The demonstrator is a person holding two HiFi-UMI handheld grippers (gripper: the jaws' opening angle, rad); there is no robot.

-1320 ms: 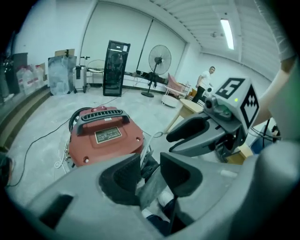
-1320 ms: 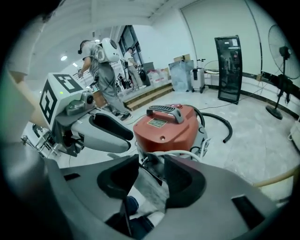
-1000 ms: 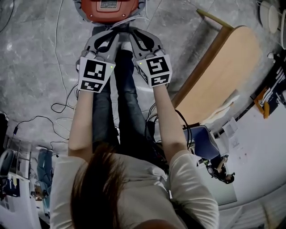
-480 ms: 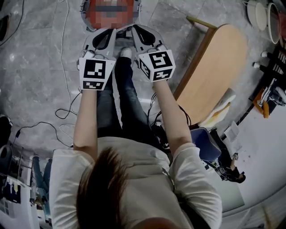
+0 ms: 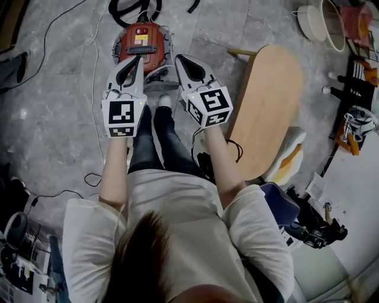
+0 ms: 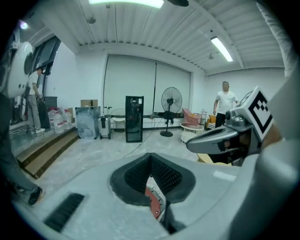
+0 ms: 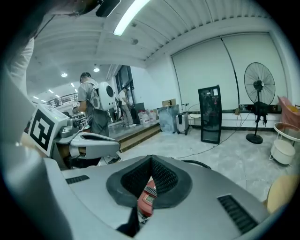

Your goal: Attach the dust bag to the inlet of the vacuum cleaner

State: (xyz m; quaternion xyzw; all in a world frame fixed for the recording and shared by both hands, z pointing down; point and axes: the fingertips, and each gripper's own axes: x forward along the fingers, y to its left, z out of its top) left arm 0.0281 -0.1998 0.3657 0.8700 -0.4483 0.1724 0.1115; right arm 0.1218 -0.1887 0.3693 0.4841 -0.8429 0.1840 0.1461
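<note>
Vacuum cleaner (image 5: 142, 46) on floor (image 5: 59, 118), below closed, empty left gripper (image 5: 136, 60), right gripper (image 5: 180, 60)

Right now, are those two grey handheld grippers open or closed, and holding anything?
Left grey gripper: closed, holding nothing.
Right grey gripper: closed, holding nothing.

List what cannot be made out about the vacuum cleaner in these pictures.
- Inlet: not made out in the head view; the left gripper covers part of the vacuum cleaner.
- Both gripper views: only a red sliver of the vacuum cleaner shows, behind the shut jaws.
- Hose: cut off by the head view's top edge.
- Label on top: too small to read.
- Dust bag: seen in no view.
</note>
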